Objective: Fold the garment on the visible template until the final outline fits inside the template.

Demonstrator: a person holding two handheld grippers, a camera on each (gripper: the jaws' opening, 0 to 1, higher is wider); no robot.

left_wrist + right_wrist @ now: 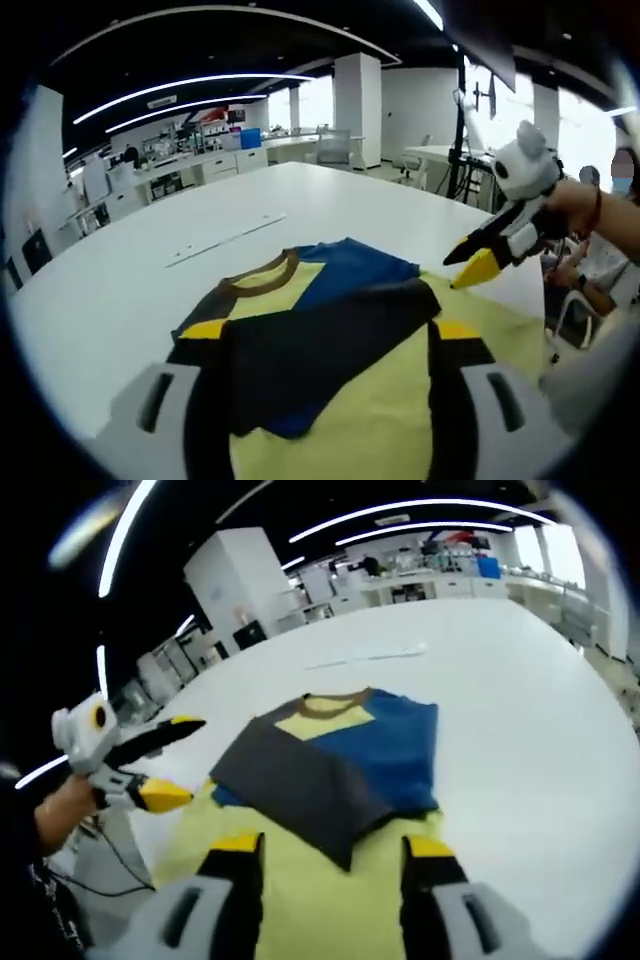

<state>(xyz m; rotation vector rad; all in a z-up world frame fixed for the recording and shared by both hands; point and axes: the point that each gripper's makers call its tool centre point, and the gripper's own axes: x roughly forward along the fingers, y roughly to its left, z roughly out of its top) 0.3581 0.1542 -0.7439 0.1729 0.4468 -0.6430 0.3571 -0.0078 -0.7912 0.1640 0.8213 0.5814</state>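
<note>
Two grippers: left gripper (325, 400) and right gripper (335, 880), jaws wide apart, empty, poised over the near yellow hem.
Shirt (330, 760): lay partly folded just ahead on the white table (520, 710), long axis running away, collar far.
Nearer: neither.

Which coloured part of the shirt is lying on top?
The dark grey flap lies on top, folded over the blue part and the yellow part by the brown collar.
</note>
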